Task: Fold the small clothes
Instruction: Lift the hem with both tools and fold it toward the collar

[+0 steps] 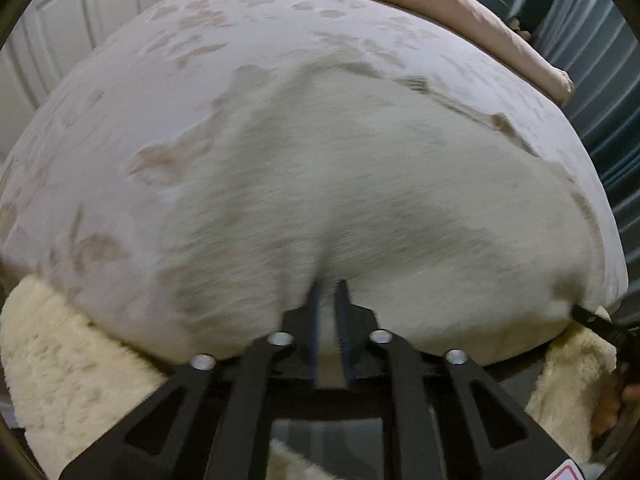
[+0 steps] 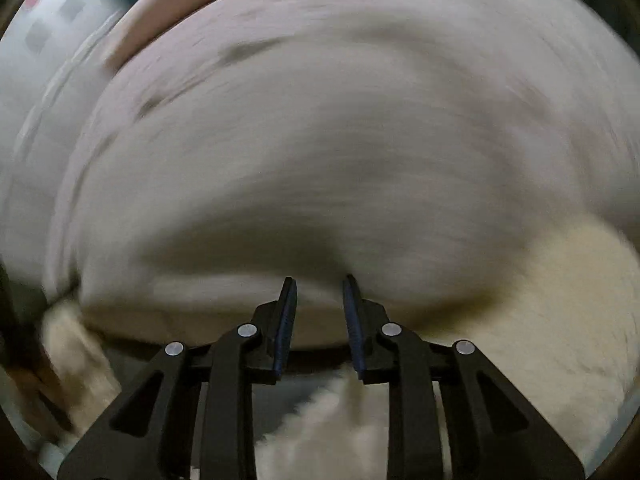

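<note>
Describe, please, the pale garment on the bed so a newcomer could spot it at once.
Start at the bed, whose pinkish cover carries brown blotches. Lying across its near half is the garment, a plain off-white cloth running to the edge by the left gripper. Unlike the cover, it is unpatterned; unlike the fluffy cream rug below, it is smooth.

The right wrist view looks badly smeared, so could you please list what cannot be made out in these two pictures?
- Right wrist view: motion blur smears the garment; its type and edges are unreadable.
- Right wrist view: whether the right claw touches cloth is unclear, again blur.
- Left wrist view: the left claw hides the garment's pinched edge.
- Left wrist view: the rug is cut off by the lens rim.
</note>
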A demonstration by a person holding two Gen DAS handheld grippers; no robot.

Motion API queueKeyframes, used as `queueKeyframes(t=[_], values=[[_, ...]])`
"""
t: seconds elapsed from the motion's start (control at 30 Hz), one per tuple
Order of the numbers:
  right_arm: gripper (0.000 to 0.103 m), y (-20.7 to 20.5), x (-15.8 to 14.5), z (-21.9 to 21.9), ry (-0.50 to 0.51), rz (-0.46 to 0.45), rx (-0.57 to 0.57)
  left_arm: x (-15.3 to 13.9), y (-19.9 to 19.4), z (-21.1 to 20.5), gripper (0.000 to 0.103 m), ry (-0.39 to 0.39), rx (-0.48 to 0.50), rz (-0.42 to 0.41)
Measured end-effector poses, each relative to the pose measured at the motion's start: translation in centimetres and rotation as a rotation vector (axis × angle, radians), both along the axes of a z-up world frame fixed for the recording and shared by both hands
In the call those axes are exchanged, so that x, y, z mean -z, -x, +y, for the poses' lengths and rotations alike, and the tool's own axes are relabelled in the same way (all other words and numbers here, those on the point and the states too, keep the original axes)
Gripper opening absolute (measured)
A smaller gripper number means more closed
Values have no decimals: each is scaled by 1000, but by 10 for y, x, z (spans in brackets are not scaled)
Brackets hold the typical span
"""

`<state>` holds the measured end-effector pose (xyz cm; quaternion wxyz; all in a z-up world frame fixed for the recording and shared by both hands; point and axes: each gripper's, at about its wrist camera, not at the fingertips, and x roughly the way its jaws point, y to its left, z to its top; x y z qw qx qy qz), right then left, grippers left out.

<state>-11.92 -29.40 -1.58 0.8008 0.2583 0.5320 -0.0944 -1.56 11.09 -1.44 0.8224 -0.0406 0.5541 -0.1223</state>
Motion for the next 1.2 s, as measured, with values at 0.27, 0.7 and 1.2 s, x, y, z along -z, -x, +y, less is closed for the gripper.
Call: queueKeyframes(t=[0.27,0.7,1.2], values=[[59,-20,-65,-49,240,-158,103,-68,-20,3,69,99,-55,-156],[31,-149,-15,-54,183,-124,83,-5,-160,-23,22,95,-112,-28],[9,-155,5,-80,137,-152,137,6,-166,-17,11,62,-156,-73]])
